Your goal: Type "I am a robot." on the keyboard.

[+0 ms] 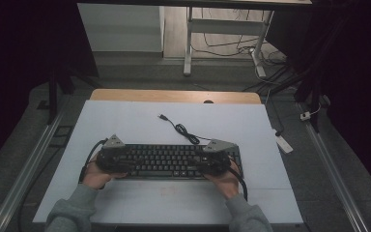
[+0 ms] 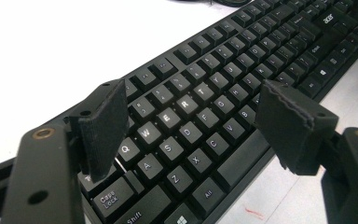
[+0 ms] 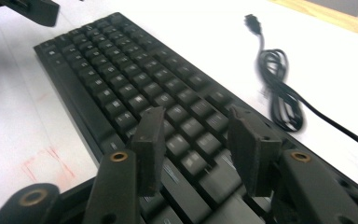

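Both my grippers, left (image 2: 191, 126) and right (image 3: 200, 149), hang open over the keyboard (image 1: 174, 162); dropping carelessly, I could press keys or snag its cable (image 3: 279, 93)

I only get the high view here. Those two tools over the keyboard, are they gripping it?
Observer: No. In the left gripper view the left tool stands open above the keyboard, pads clear of the keys.
Operator: And the right one?
Observer: The right tool is open too, hovering over the keys at its end.
Operator: Any brand on the keyboard?
Observer: Yes, a small "acer" mark shows near its far end.
Operator: Is the cable plugged in?
Observer: No, the plug lies loose on the white table.
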{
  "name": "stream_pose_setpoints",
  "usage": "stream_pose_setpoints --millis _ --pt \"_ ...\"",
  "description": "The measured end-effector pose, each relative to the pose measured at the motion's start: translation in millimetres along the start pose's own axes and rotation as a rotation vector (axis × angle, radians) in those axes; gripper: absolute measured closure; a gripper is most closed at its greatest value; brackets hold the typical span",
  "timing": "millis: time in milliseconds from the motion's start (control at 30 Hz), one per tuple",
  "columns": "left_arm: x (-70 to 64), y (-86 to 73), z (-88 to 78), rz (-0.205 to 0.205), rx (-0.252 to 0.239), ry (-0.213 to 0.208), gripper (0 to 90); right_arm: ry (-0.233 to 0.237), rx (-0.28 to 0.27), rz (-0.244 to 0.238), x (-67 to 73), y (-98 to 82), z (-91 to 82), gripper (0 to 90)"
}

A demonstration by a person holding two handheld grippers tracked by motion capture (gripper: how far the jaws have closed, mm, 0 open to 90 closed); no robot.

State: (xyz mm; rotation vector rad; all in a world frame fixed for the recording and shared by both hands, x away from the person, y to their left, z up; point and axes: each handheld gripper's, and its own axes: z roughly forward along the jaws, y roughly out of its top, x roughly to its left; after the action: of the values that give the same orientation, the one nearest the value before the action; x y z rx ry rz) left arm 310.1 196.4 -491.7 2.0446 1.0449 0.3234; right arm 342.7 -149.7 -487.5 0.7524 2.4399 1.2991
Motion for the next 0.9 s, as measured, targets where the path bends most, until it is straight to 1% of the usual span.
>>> stream_pose_setpoints --millis 67,133,200,233,267,367,467,500,633,733,833,900 --pt "0.1 -0.2 0.4 -0.004 0.002 0.001 25.6 0.015 0.013 -0.007 3.3 5.0 6.3 63.7" --pt "0.3 -0.4 0.3 -0.002 0.003 0.002 25.6 0.039 0.024 -0.009 6.0 9.0 13.0 71.0" --pt "0.4 -0.5 0.2 -0.001 0.002 0.001 25.7 0.069 0.049 -0.021 8.5 12.1 19.1 83.8" --pt "0.3 -0.6 0.1 -0.001 0.003 0.001 25.7 0.089 0.065 -0.028 9.9 13.2 22.2 88.6" --pt "0.1 -0.6 0.3 -0.001 0.003 0.001 25.7 0.104 0.075 -0.036 11.7 14.1 25.6 89.5" --pt "-0.5 -0.5 0.4 0.006 0.005 0.000 25.7 0.123 0.120 -0.056 17.9 16.0 35.1 89.7" --pt "-0.9 -0.6 0.6 0.007 0.006 0.001 25.7 0.139 0.148 -0.070 22.9 16.0 43.1 89.6" --pt "-0.8 -0.7 0.6 0.007 0.007 0.000 25.7 0.139 0.157 -0.075 24.0 15.7 45.0 89.7" --pt "-0.6 -1.0 0.4 0.009 0.008 0.001 25.6 0.139 0.190 -0.069 25.3 13.4 49.3 89.6" --pt "-0.8 -0.9 0.5 0.009 0.008 0.001 25.6 0.131 0.205 -0.065 23.9 12.3 50.1 89.6" --pt "-1.2 -1.0 0.8 0.009 0.010 0.001 25.5 0.134 0.214 -0.060 23.7 10.8 52.1 89.6" --pt "-1.3 -1.0 0.8 0.009 0.011 0.002 25.5 0.133 0.220 -0.066 23.4 9.3 53.7 89.6"
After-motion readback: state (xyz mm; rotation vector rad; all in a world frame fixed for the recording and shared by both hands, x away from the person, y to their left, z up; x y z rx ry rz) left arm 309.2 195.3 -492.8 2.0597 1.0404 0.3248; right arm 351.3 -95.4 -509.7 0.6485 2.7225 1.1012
